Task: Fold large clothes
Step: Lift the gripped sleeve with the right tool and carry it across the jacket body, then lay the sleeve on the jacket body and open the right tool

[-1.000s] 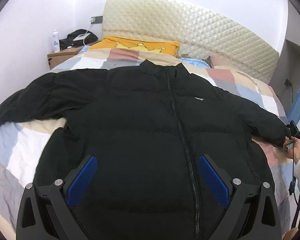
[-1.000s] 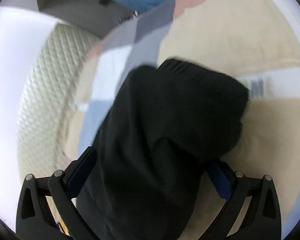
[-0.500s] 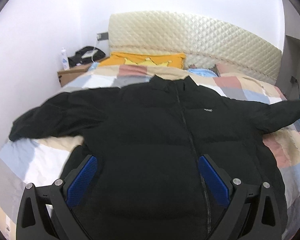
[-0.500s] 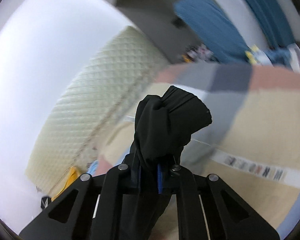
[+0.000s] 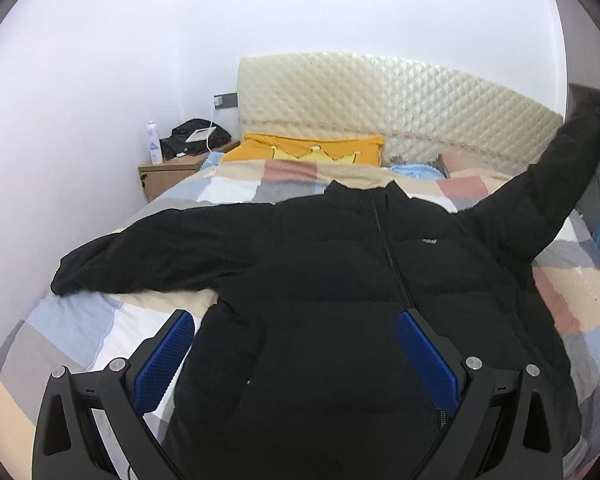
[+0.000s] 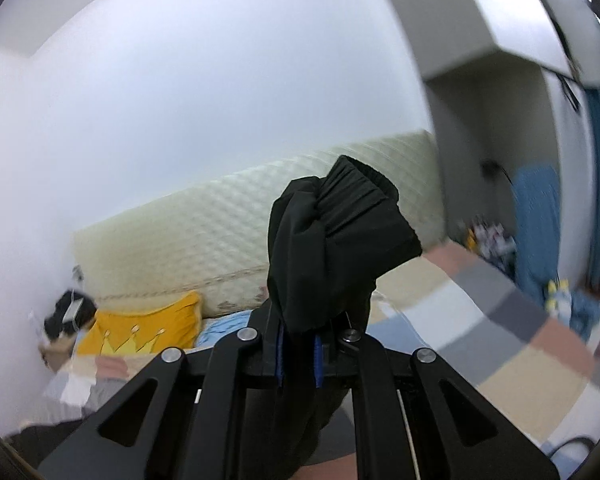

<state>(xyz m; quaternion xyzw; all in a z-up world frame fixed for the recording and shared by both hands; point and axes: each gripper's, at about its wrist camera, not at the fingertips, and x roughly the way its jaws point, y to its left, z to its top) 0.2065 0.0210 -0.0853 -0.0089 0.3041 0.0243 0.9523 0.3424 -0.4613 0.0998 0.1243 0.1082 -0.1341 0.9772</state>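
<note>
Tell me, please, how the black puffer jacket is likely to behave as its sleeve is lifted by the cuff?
Probably floppy: the sleeve sags between the raised cuff and the jacket body, which stays on the bed. Likely light for its bulk, since it looks puffy. The cuff bunches in the shut right gripper, so it may creep if tugged.

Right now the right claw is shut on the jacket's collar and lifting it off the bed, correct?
Not the collar. The right claw is shut on the sleeve cuff, as the right wrist view shows; the collar lies on the bed.
</note>
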